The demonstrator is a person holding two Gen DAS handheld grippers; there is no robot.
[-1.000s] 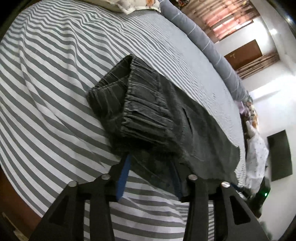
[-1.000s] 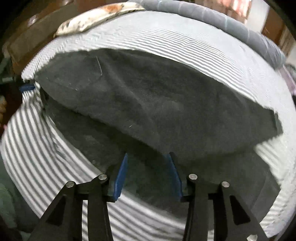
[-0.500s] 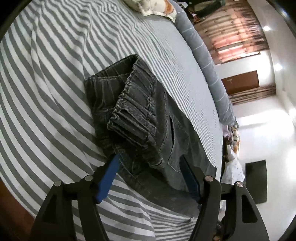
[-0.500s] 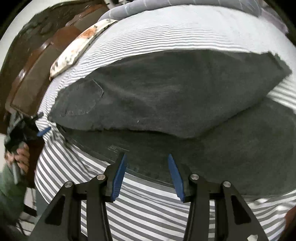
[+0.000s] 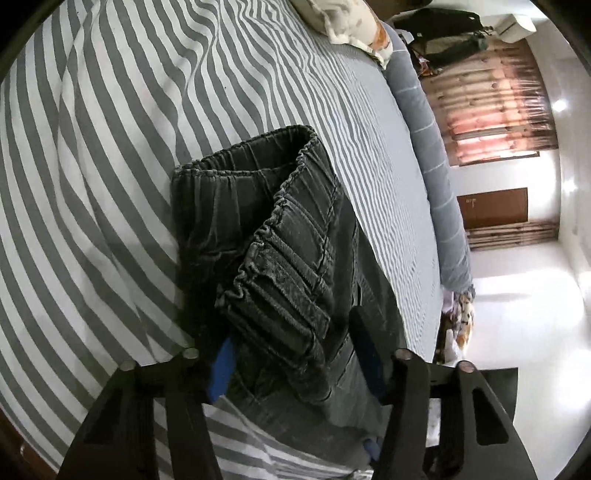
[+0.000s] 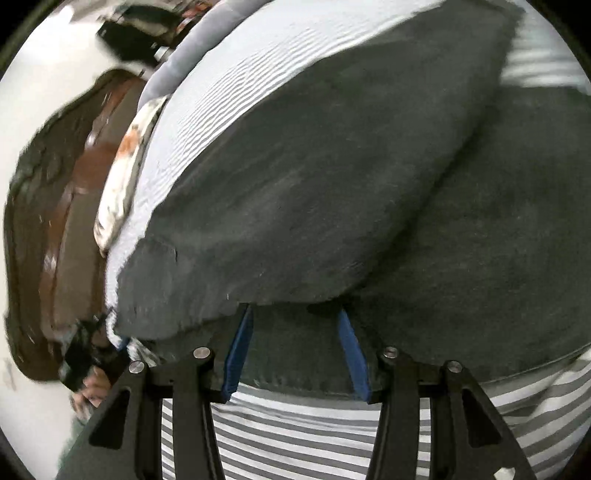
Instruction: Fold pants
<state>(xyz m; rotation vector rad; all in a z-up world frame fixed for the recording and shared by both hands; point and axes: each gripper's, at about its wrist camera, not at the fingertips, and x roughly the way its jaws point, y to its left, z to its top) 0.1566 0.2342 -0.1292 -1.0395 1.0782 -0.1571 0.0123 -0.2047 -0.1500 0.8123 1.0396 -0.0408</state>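
Dark grey denim pants [image 5: 280, 229] lie folded on the striped bed sheet [image 5: 110, 184], with the elastic waistband nearest the left wrist camera. My left gripper [image 5: 291, 332] straddles the bunched waistband corner. Its jaws are closing with the fabric between them, and I see no firm pinch. In the right wrist view the pants [image 6: 332, 166] fill the frame, one layer folded over the other. My right gripper [image 6: 294, 310] stands open at the near edge. The lower layer lies flat between its blue pads [image 6: 236, 354], whose tips reach the upper layer's edge.
A patterned pillow [image 5: 343, 18] and a long grey bolster [image 5: 436, 166] lie along the far side of the bed. In the right wrist view a brown headboard [image 6: 74, 221] is at the left, and a person's hand [image 6: 92, 384] shows low at the left.
Both views have rolled. The left jaws widened, then narrowed around the waistband as they came closer. The right gripper moved in from the sheet onto the pants' near edge.
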